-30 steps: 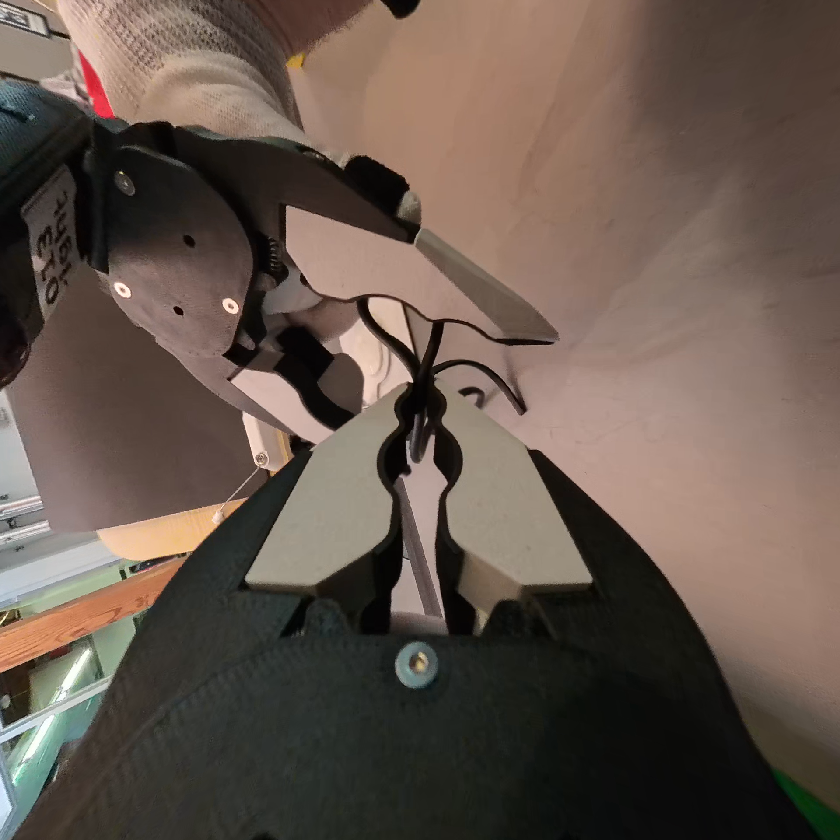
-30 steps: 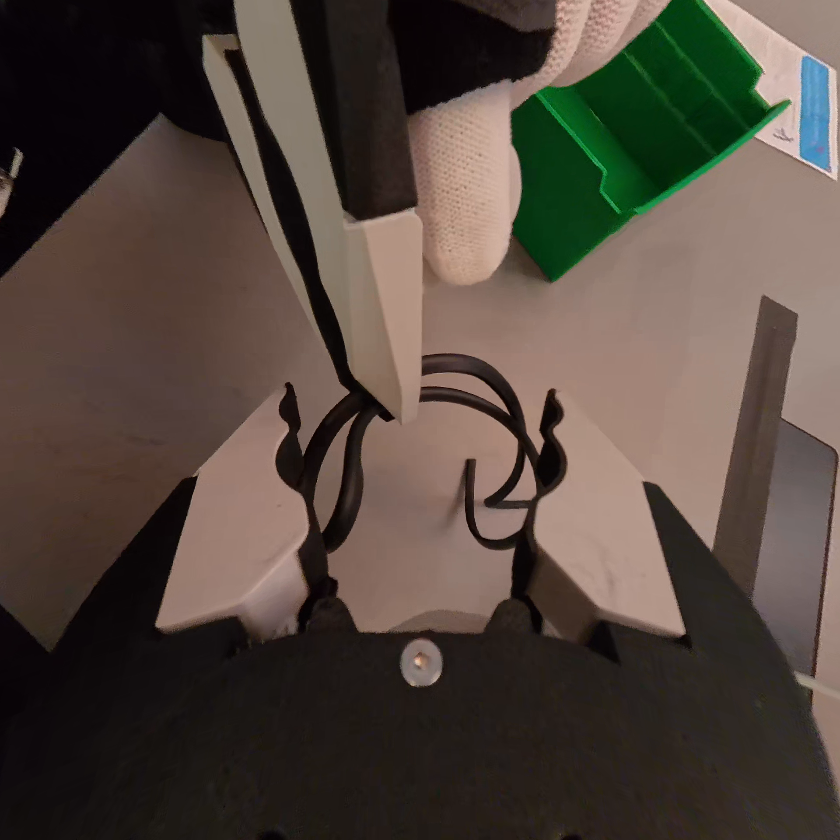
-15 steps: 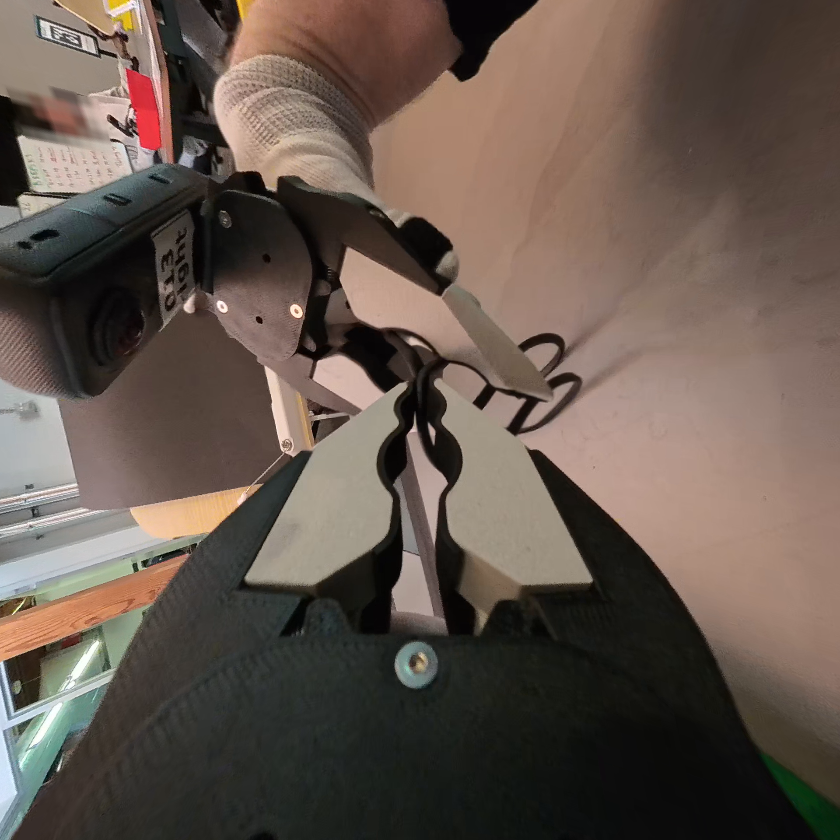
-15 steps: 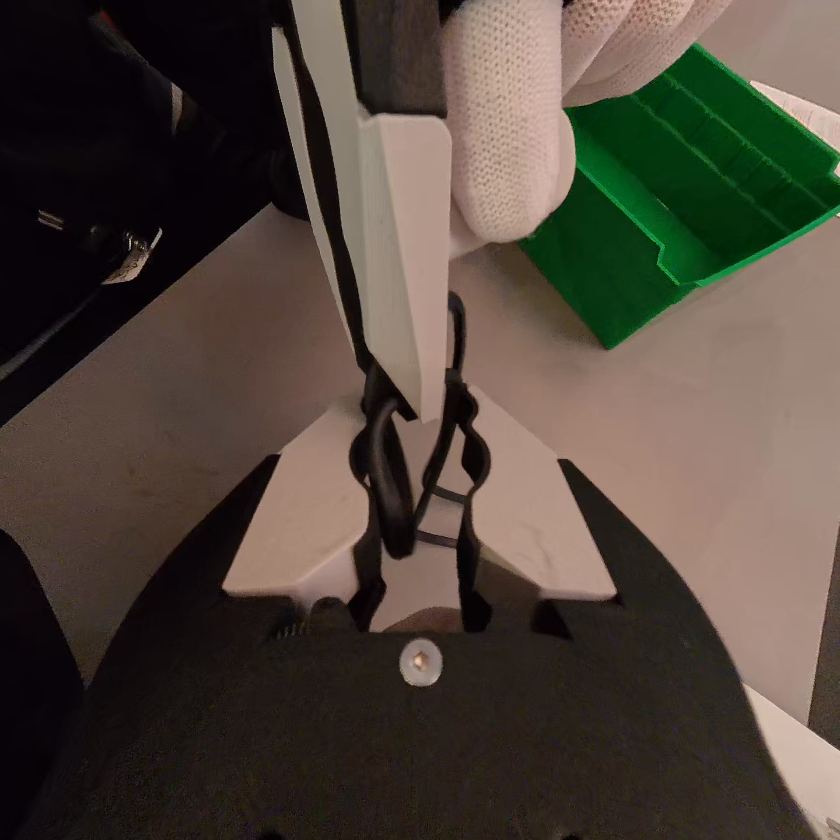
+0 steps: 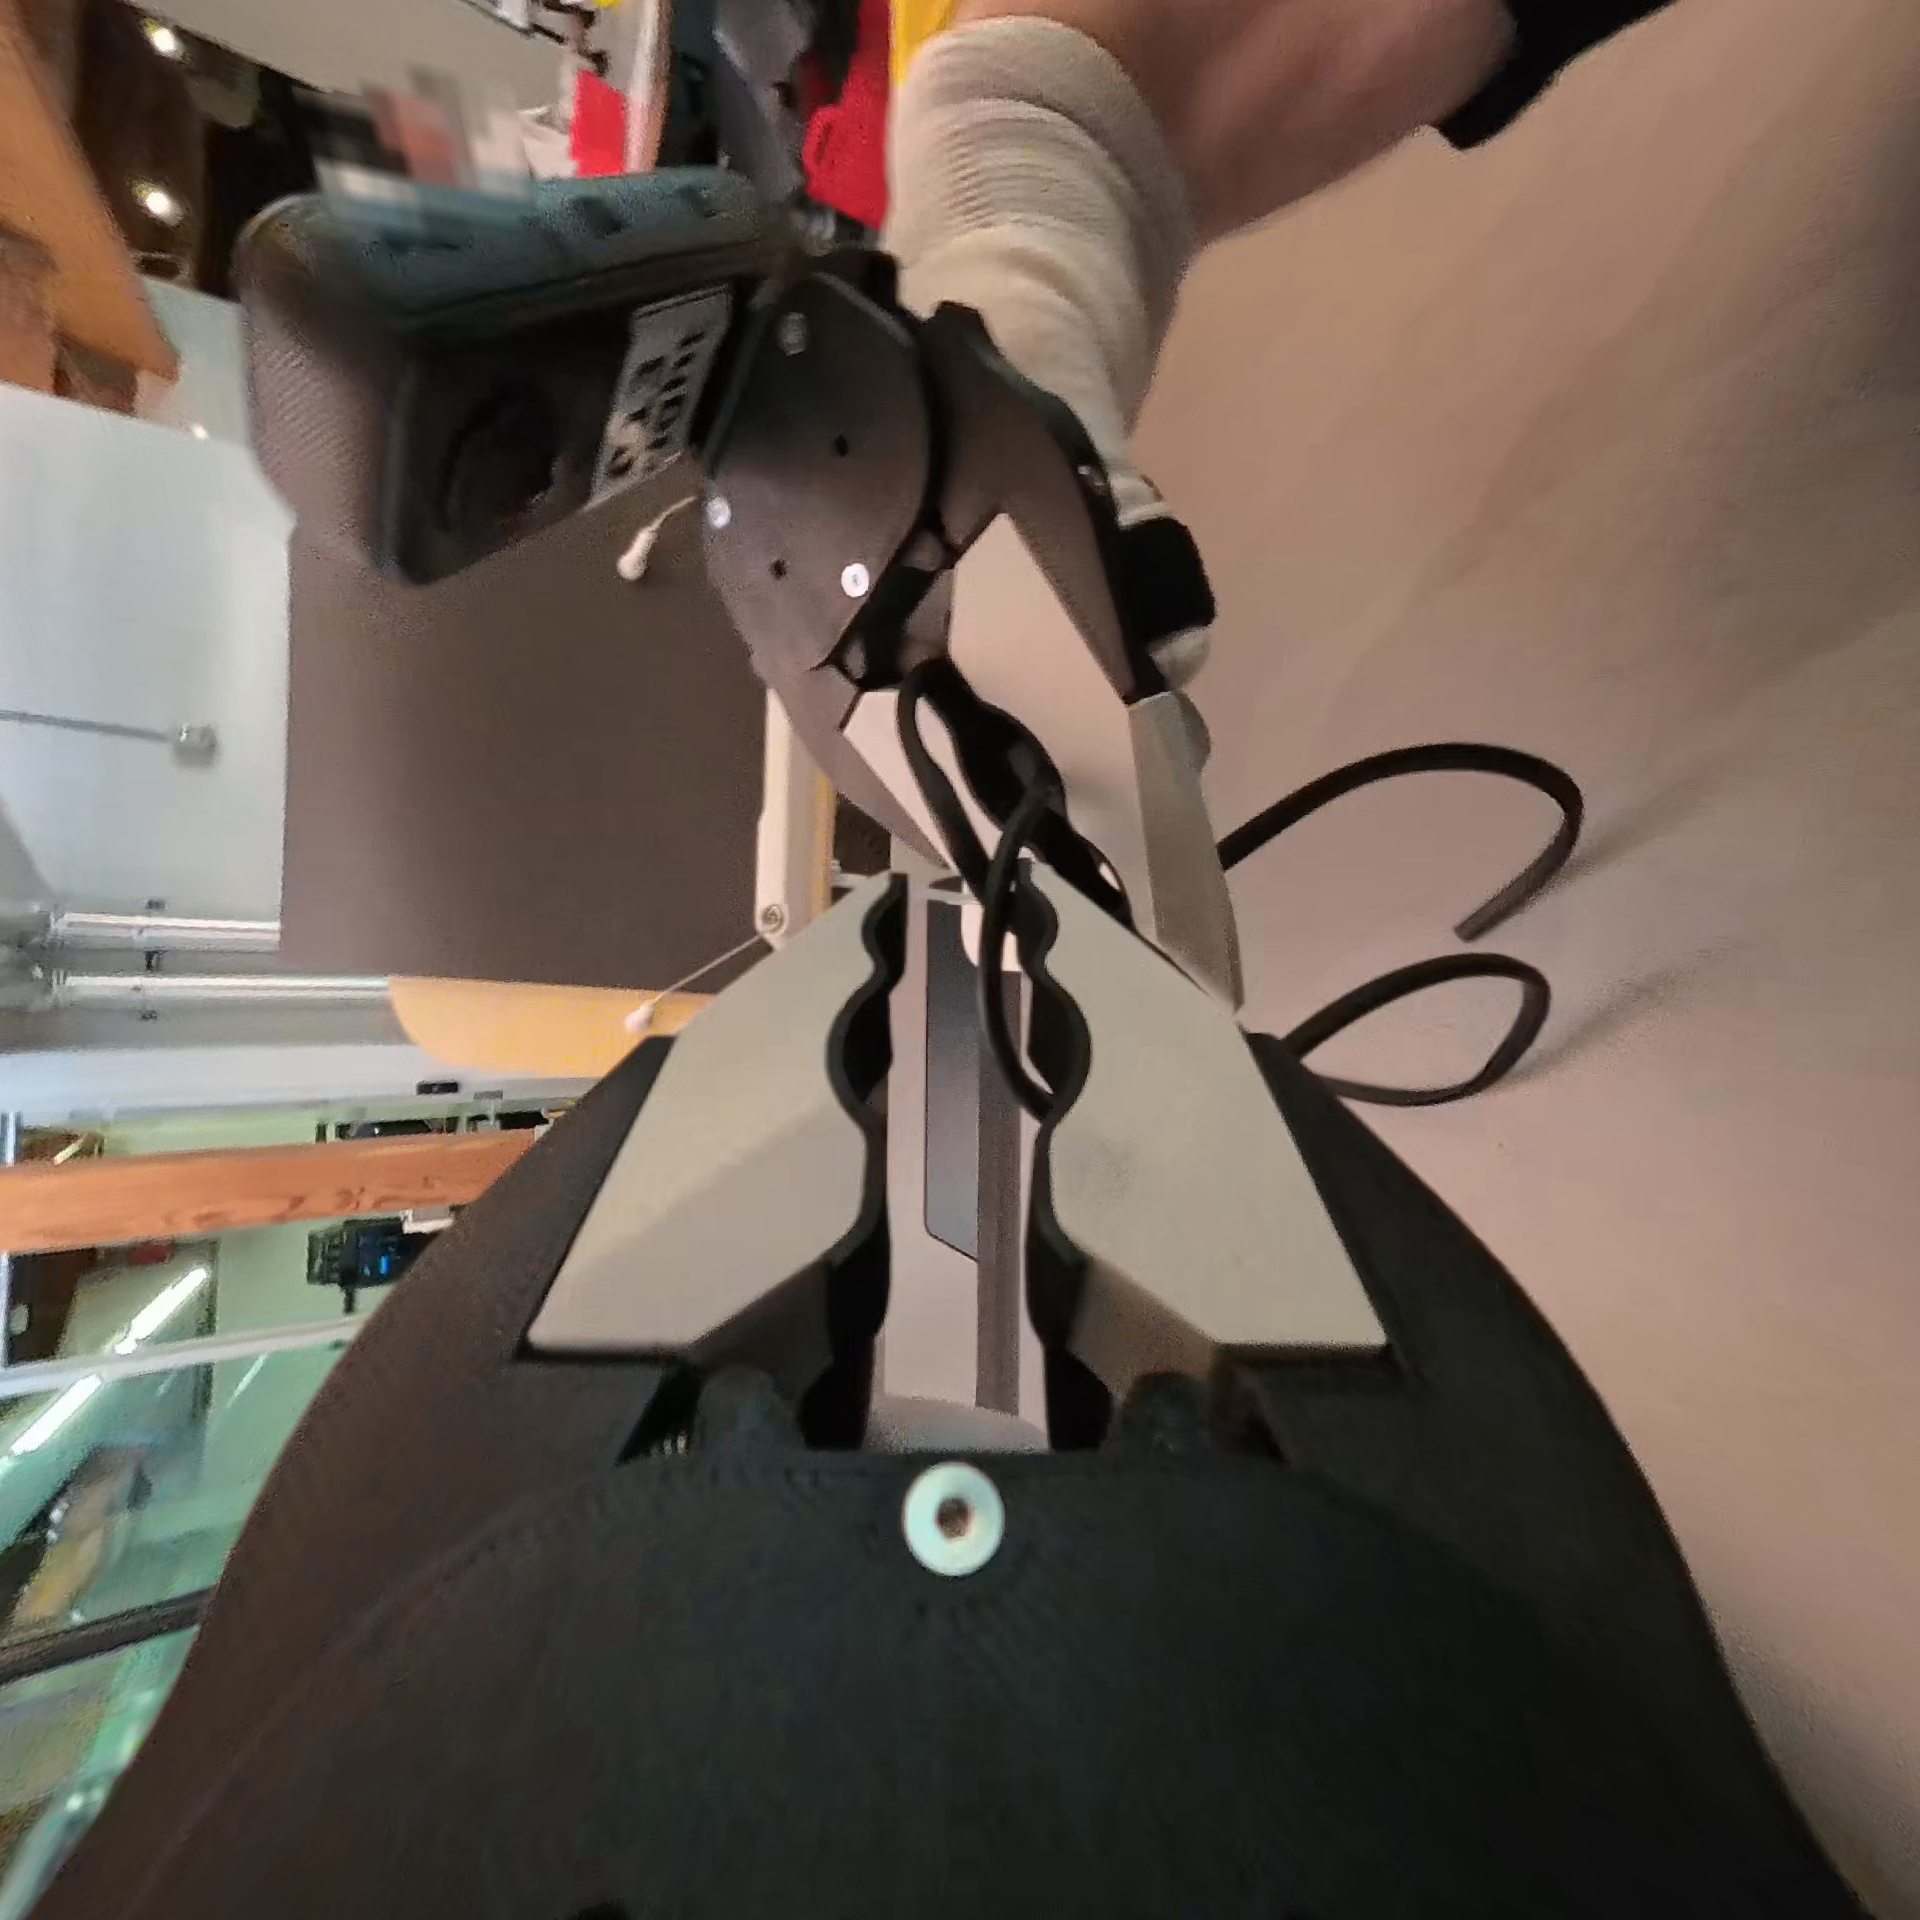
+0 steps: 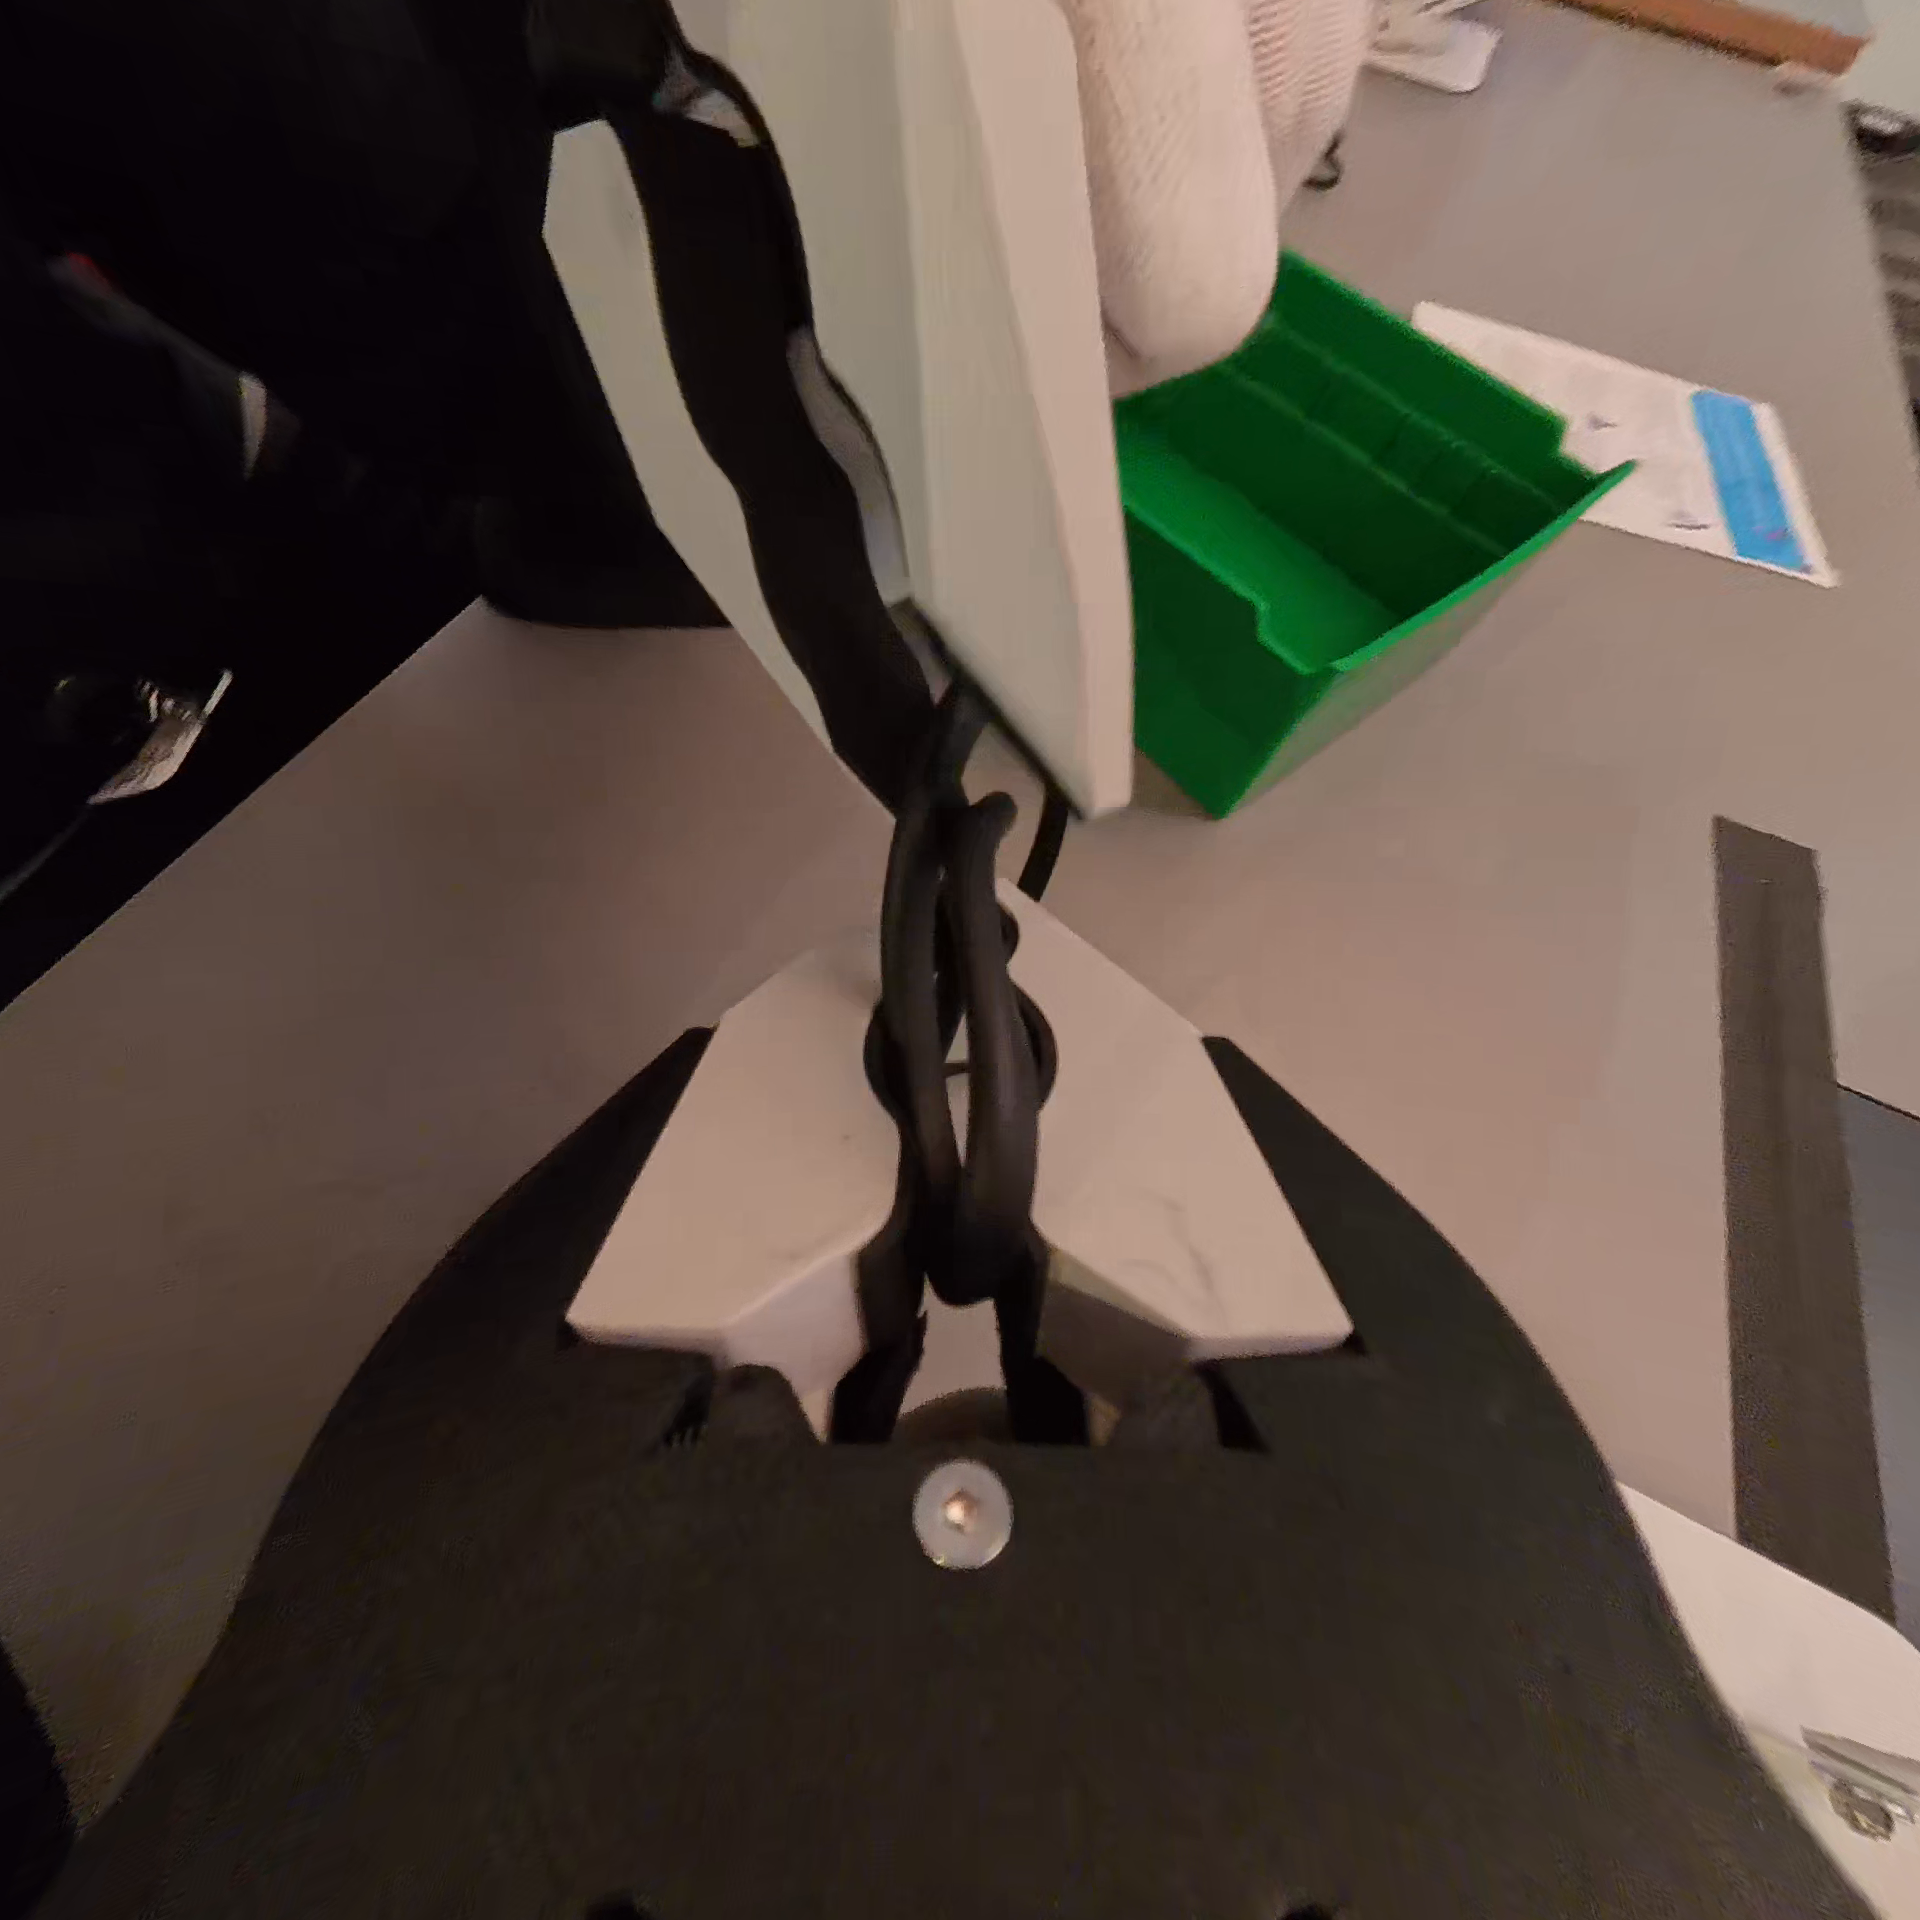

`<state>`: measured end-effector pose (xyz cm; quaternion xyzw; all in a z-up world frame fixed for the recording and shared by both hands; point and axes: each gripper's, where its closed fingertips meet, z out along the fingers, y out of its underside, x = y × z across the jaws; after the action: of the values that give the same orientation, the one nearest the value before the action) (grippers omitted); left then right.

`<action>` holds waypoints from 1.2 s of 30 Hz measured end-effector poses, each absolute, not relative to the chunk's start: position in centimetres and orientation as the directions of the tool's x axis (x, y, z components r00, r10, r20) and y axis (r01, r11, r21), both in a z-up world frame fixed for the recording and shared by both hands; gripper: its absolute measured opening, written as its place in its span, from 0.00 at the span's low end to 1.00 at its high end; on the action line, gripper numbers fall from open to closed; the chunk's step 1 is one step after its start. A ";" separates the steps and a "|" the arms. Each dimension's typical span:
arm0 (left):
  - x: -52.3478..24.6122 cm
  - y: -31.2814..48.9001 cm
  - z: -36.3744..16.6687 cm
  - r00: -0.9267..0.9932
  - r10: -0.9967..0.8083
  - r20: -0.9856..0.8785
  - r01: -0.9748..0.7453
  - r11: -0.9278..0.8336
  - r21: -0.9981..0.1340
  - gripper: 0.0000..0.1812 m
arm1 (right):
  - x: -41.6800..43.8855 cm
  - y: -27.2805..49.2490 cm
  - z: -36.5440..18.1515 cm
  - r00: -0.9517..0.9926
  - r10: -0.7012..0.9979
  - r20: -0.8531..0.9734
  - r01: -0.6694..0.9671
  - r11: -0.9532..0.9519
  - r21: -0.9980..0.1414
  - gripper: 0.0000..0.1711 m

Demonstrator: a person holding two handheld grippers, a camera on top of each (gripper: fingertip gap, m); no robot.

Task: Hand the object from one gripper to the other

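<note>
Motion blur softens both views. We see the right gripper [image 6: 961, 1049] pinching the looped black cord [image 6: 961, 1122] at frame centre. The left gripper [image 5: 961, 935] stands slightly spread, one strand passing through its gap. Cord thin, rubbery, ends curling over the matte grey table [image 5: 1558, 1351].

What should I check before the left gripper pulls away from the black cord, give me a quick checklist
1. Right gripper clamped on the black cord: ok, its fingers are shut around the loops.
2. Left gripper released: ok, there is a gap between its fingers.
3. Cord clear of the left gripper: not ok, one loop still runs between its fingers and lies against one.
4. Cord's loose ends free: cannot tell, they hang near the table, contact unclear.
5. Retreat path clear: ok in the right wrist view, the green bin sits off to the side.
</note>
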<state>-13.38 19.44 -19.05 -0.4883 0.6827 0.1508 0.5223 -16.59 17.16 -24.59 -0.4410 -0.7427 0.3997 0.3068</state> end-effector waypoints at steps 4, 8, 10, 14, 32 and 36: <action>-14.3 20.9 -17.8 0.151 -0.522 -0.839 -0.814 0.416 -0.405 0.23 | -16.9 18.8 -23.8 -0.354 0.928 0.113 0.380 0.253 -0.890 0.00; -15.2 21.7 -17.5 0.242 -0.585 -0.774 -0.776 0.363 -0.517 0.30 | -17.0 20.1 -22.9 -0.297 0.948 0.113 0.345 0.217 -0.913 0.00; -15.3 21.6 -17.1 0.280 -0.635 -0.720 -0.726 0.350 -0.591 0.31 | -17.0 20.6 -22.5 -0.271 0.956 0.114 0.331 0.203 -0.922 0.00; -15.6 21.2 -17.2 0.296 -0.702 -0.648 -0.680 0.321 -0.659 0.32 | -17.1 21.2 -22.1 -0.241 0.964 0.116 0.315 0.191 -0.930 0.00; -15.4 24.6 -19.9 0.446 -0.702 -0.555 -0.710 0.101 -0.697 0.48 | -18.6 24.8 -18.6 -0.025 0.999 0.027 0.134 0.030 -0.990 0.01; -15.6 25.8 -20.0 0.505 -0.662 -0.554 -0.704 0.056 -0.708 0.47 | -18.9 25.8 -17.6 0.051 0.999 0.006 0.079 0.002 -0.997 0.01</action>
<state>-15.59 25.76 -20.02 -0.6868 0.4973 0.0198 0.5297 -18.93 25.83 -17.56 -0.5310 -0.5073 0.4661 0.4935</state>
